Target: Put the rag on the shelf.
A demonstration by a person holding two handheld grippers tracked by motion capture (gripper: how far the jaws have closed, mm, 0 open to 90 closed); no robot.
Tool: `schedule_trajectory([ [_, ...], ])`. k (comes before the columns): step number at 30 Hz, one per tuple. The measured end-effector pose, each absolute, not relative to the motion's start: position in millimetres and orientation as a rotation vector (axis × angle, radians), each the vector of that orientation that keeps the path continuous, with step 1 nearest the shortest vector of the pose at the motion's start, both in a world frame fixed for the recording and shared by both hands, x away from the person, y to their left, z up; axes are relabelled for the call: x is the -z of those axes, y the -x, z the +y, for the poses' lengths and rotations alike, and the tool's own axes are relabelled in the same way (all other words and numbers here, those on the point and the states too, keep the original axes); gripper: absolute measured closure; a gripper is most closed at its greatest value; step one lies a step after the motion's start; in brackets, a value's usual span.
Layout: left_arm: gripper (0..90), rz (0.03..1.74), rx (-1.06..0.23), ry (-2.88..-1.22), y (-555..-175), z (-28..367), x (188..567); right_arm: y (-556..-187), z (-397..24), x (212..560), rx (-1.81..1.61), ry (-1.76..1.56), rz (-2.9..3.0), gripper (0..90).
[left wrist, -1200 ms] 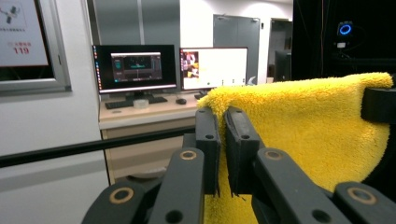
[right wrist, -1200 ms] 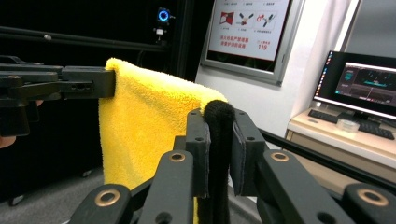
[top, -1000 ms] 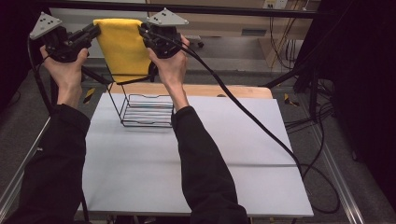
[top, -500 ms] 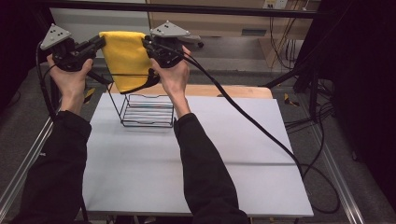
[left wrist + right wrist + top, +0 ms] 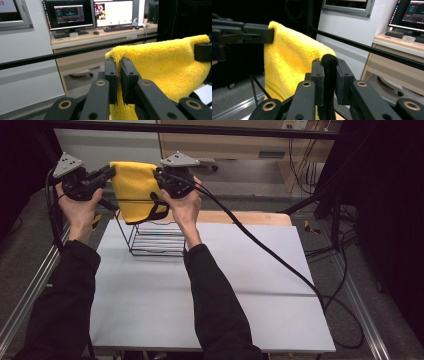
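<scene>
Towel (image 5: 134, 190) pinched by left tool (image 5: 106, 171) and right tool (image 5: 159, 175), stretched between.

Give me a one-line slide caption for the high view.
Both grippers hold a yellow towel stretched above a black wire rack.

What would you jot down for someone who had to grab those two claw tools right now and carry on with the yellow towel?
Left claw: shut on one top corner of the yellow towel.
Right claw: shut on the other top corner, where a black edge of the towel shows between the jaws.
Towel: held up and spread between both claws, hanging just above the black wire rack at the far side of the white table.
Done: towel picked up and stretched out.
Left: it probably goes onto the rack; lower it evenly, then let go with both claws.
</scene>
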State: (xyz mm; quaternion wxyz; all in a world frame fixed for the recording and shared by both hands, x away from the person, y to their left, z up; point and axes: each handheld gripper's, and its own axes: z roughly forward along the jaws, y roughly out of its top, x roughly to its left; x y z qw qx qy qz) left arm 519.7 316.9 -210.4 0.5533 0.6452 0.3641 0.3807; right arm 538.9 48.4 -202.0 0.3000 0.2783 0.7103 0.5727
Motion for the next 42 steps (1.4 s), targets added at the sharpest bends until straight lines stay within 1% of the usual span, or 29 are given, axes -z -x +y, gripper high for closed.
schedule_trajectory([
  [7, 84.6, 0.854, -0.871, -1.522, -515.5, 318.1, 218.9, -538.3, 45.5, 209.6, -1.532, -0.755, 1.905, 79.4],
  [13, 84.6, 0.823, -0.857, -1.475, -510.0, 319.5, 209.4, -534.6, 41.0, 202.3, -1.581, -0.729, 1.874, 79.4],
  [21, 84.6, 0.795, -0.864, -1.463, -499.7, 316.8, 200.6, -525.6, 36.5, 195.2, -1.599, -0.7, 1.847, 79.4],
  [36, 84.5, 0.765, -0.843, -1.493, -482.3, 324.2, 206.3, -510.9, 36.0, 197.9, -1.577, -0.639, 1.862, 79.2],
  [42, 84.4, 0.76, -0.813, -1.509, -474.2, 327.9, 211.0, -501.3, 36.9, 199.7, -1.553, -0.592, 1.887, 79.0],
])
